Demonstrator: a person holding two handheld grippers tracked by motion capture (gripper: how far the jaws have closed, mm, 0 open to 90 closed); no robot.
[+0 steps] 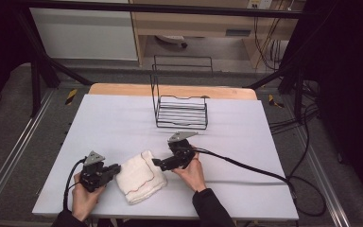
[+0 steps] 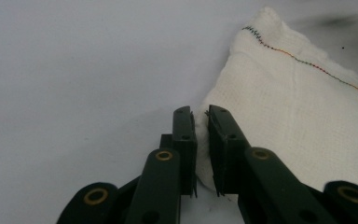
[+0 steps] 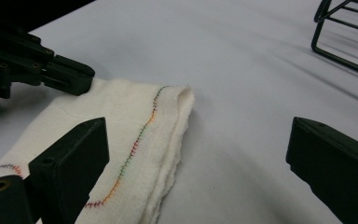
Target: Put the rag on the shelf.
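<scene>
Folded white cloth (image 1: 141, 177) lies on the counter (image 1: 123, 123) near its front edge, between both hands. Left tongs (image 2: 200, 140) pinch its corner, nearly closed. Right tongs (image 3: 196, 172) gape wide over the stitched edge, gripping nothing. Best to bring them low onto the edge before closing. Count: one cloth, one wire rack (image 1: 181, 112), two tongs.

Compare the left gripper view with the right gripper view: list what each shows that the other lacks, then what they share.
Left gripper view alone: the left hand-held gripper from behind, jaws nearly shut, pinching the edge of the folded white cloth.

Right gripper view alone: the right hand-held gripper with jaws wide apart, nothing gripped, and a corner of the black wire rack.

Both: the cloth with its coloured stitching, lying on the white table.
</scene>
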